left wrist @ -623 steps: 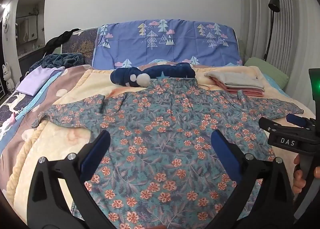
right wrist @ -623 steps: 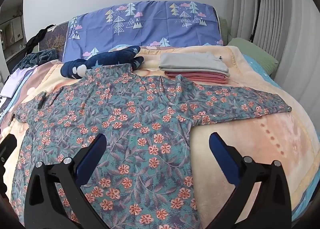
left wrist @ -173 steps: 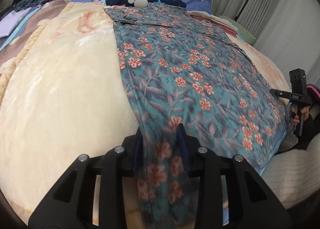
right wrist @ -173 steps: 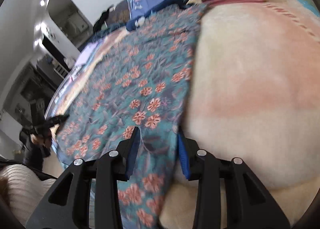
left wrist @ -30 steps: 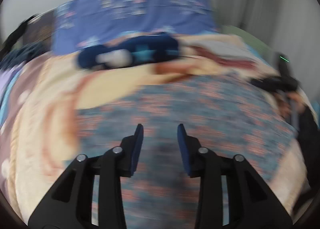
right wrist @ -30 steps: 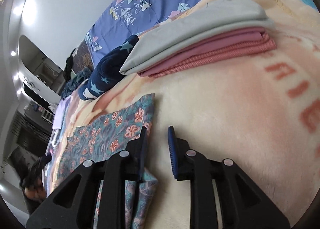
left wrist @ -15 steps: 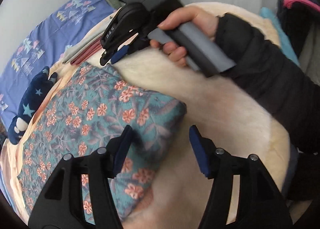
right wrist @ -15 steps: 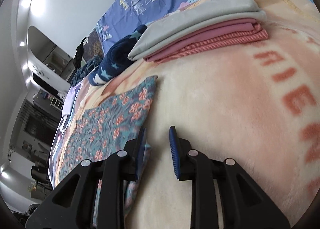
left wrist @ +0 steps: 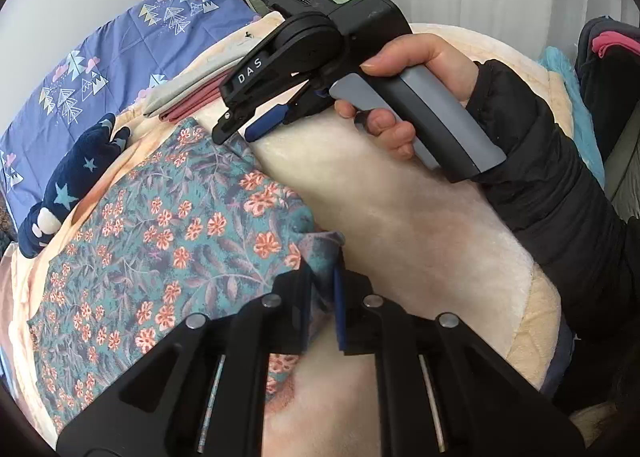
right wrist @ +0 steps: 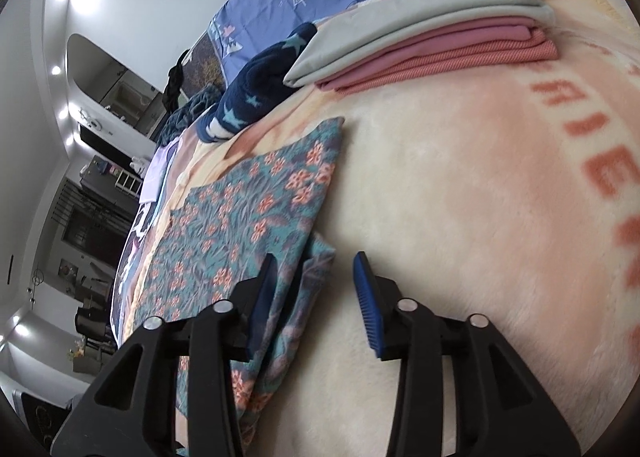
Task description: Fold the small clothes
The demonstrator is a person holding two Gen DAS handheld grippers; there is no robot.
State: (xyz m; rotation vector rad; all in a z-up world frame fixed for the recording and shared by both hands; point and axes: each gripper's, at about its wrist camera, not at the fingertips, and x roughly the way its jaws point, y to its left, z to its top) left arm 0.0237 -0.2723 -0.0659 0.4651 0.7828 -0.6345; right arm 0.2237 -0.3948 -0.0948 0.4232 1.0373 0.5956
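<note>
The teal floral garment (left wrist: 168, 233) lies folded into a rectangle on the cream blanket (left wrist: 400, 209). My left gripper (left wrist: 320, 297) is shut on its near right corner, with cloth pinched between the blue pads. My right gripper (right wrist: 316, 289) is open around the garment's right edge (right wrist: 296, 281), which lies loose between the fingers. The right gripper also shows in the left wrist view (left wrist: 248, 129), held by a hand at the garment's far right corner. The garment shows in the right wrist view (right wrist: 248, 213) too.
A stack of folded grey and pink clothes (right wrist: 432, 45) lies at the far side of the bed. A navy star-patterned plush (left wrist: 76, 177) lies beside it. A purple tree-print pillow (left wrist: 112, 57) stands at the headboard. A dark-sleeved arm (left wrist: 560, 197) crosses the right.
My left gripper has closed onto the garment's near corner. My right gripper's fingers have spread wider and let go of the edge they pinched.
</note>
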